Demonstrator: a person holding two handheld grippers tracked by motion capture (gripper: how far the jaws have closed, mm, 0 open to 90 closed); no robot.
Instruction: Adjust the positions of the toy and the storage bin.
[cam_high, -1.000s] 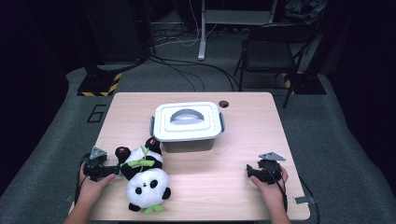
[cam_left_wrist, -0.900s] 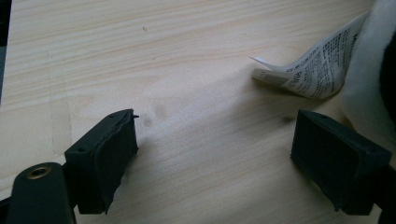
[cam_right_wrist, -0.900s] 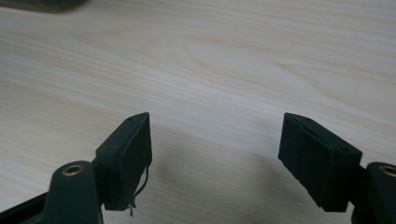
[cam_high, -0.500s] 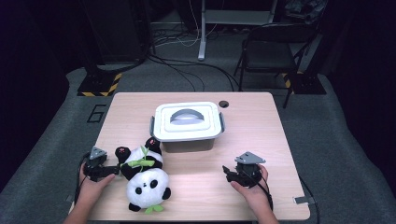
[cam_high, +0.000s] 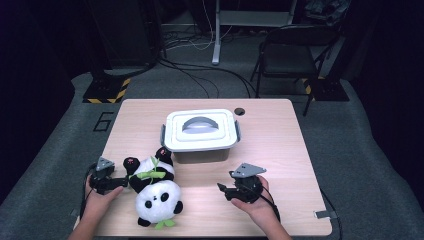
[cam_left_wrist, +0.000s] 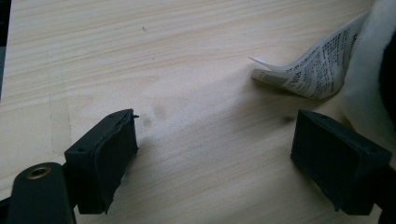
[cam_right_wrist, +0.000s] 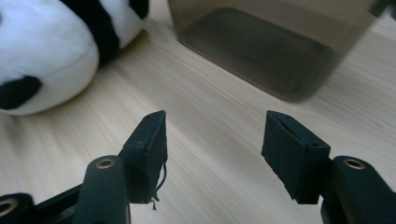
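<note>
Plush panda (cam_high: 155, 195) lies just beside left gripper (cam_high: 120, 182).

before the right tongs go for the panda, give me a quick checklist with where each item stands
1. Right tongs empty: ok; jaws have just been closing, with nothing between them.
2. Path to panda free: ok, bare table between.
3. Left tongs open beside the panda: ok, only its paper tag lies ahead.
4. Lid on box: ok, closed.
5. Left jaw touching the plush: cannot tell.
</note>
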